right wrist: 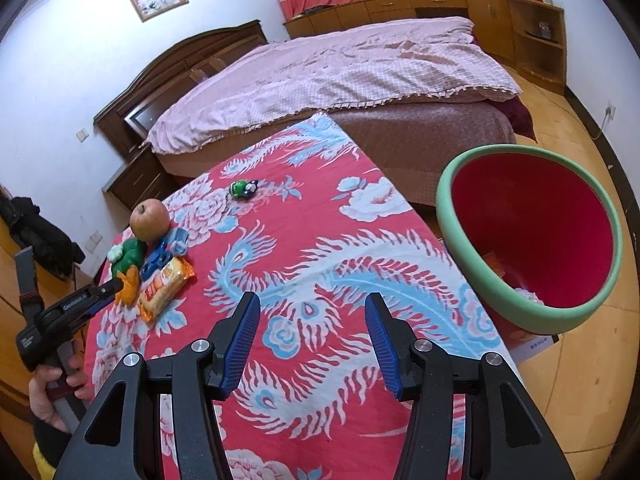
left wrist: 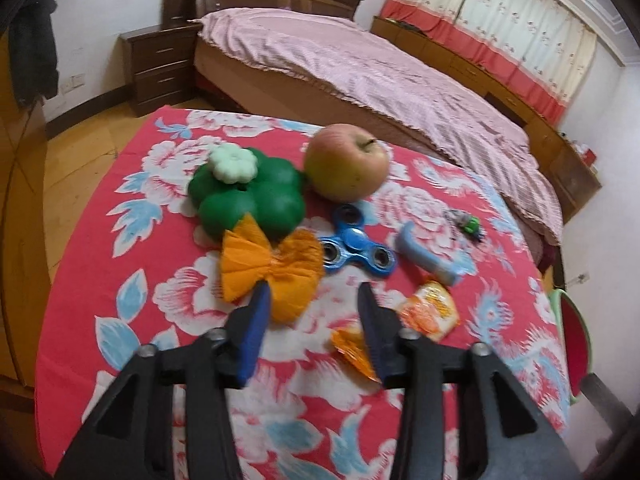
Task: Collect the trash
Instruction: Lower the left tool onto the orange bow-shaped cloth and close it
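Note:
An orange crumpled paper (left wrist: 272,272) lies on the red flowered tablecloth (left wrist: 160,360), just ahead of my left gripper (left wrist: 314,296). Its jaws are open; the left fingertip overlaps the paper's near edge and nothing is pinched. An orange snack packet (left wrist: 430,312) lies to the right, its middle hidden behind the right finger. From the right wrist view the left gripper (right wrist: 118,285) reaches the paper (right wrist: 130,286) beside the packet (right wrist: 164,288). My right gripper (right wrist: 312,304) hangs open over bare cloth. The red bin with a green rim (right wrist: 446,200) stands off the table's right edge.
An apple (left wrist: 346,164), a green and white toy (left wrist: 244,196), a blue fidget spinner (left wrist: 354,248), a light blue piece (left wrist: 428,256) and a small green figure (left wrist: 470,226) sit beyond the trash. A bed (left wrist: 360,72) borders the table's far side. A hand (right wrist: 48,392) holds the left gripper.

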The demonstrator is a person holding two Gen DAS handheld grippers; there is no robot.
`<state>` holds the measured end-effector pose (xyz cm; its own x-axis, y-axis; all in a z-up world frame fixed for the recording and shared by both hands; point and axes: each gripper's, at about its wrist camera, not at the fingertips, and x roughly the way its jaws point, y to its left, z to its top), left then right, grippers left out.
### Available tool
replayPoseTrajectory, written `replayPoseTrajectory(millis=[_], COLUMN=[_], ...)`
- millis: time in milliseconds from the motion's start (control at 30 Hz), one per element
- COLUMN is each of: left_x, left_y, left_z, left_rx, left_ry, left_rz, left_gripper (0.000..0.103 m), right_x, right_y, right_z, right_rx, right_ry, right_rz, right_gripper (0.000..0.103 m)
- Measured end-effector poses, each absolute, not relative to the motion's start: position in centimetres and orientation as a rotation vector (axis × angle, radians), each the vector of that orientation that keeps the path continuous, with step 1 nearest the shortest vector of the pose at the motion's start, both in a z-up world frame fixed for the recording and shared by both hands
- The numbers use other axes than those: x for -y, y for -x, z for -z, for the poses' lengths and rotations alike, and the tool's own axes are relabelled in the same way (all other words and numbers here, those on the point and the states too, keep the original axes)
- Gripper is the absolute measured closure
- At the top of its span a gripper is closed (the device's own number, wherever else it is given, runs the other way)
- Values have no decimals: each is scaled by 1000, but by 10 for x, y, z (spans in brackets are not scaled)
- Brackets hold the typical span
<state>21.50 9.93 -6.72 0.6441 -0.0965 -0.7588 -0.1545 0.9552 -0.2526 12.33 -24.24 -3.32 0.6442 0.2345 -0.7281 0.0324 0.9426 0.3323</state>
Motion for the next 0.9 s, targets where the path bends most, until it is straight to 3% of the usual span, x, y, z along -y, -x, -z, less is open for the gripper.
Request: replayPoseTrajectory(millis=[433,533,667,900], left_x=[-101,-101,-106,-114], left_y=[-238,-238,-230,-208], left_z=[90,90,88,74], left_rx=[-901,-894,-874,-832], left_ry=[279,265,303,352], left_rz=[-99,-101,-90,-67], left_gripper=[54,66,74,76], right_x=[234,231,222,199], right_y=[-137,-139,-143,-149], right_z=[44,44,43,43], right_rx=[-901,-903,-905,-924], right_ry=[-319,-315,-303,-287], right_rz=[-142,-152,-175,-237], right_gripper=[47,47,47,47])
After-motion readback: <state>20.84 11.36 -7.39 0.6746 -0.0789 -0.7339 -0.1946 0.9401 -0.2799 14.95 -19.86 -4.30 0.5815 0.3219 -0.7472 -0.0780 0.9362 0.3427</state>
